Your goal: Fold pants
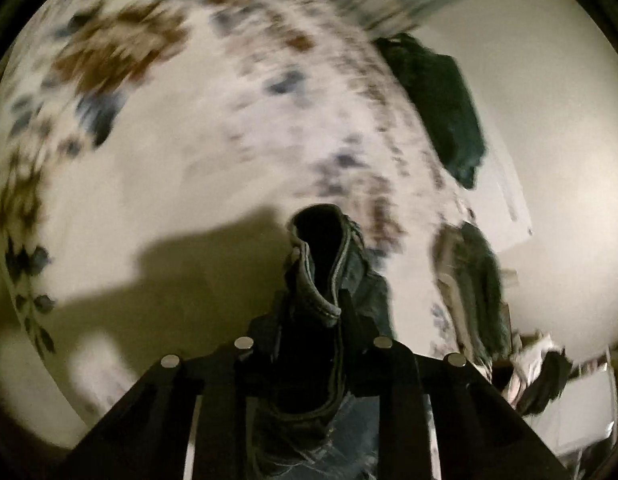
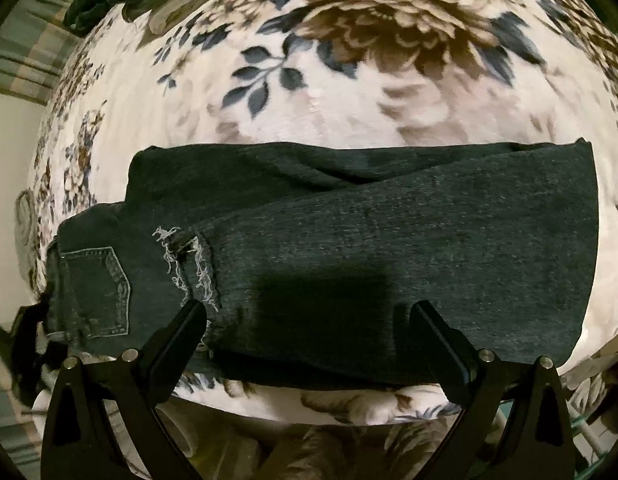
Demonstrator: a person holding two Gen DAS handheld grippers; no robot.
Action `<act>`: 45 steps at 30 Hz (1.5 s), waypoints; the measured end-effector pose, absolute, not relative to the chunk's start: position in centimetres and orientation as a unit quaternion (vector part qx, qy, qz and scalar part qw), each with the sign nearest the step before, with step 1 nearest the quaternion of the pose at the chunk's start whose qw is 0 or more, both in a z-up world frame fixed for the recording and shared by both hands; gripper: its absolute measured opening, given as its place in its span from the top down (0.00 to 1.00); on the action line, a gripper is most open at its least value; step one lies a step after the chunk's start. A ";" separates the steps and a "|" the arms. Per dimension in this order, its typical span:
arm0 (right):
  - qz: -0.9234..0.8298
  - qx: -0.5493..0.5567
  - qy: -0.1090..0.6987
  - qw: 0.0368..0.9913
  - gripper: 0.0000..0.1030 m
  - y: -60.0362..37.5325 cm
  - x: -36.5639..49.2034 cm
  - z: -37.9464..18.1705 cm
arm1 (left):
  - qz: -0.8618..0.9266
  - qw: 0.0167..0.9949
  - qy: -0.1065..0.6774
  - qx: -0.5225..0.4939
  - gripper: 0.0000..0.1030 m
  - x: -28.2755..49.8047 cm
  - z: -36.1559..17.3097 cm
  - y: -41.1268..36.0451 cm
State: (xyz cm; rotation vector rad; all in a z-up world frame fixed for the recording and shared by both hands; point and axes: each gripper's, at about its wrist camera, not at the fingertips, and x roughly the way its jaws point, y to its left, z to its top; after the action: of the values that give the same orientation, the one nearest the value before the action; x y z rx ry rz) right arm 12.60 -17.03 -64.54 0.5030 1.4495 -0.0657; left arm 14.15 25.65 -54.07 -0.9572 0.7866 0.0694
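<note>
Floral blanket (image 2: 349, 92): spread under everything. Dark jeans (image 2: 369, 240): lying folded lengthwise across it, pocket end at left. My right claw (image 2: 309, 340): jaws wide, over the jeans' near edge. My left claw (image 1: 315, 332): pinched on a stitched denim edge.

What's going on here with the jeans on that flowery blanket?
A person is folding dark jeans laid across a floral blanket, using a hand-held claw in each hand. The left claw is clamped on a bunched edge of the denim. The right claw hangs open over the pants, gripping nothing.
</note>
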 end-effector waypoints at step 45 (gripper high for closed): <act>0.061 0.355 0.623 0.694 0.85 -26.4 12.5 -66.5 | 0.045 0.803 0.586 -0.104 0.15 14.3 -50.1 1.3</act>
State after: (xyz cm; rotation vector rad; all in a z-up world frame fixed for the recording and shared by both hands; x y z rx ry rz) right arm 12.48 -26.35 -66.51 0.7925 1.3909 0.1367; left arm 14.32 1.33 -50.14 -0.2222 1.2552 0.0971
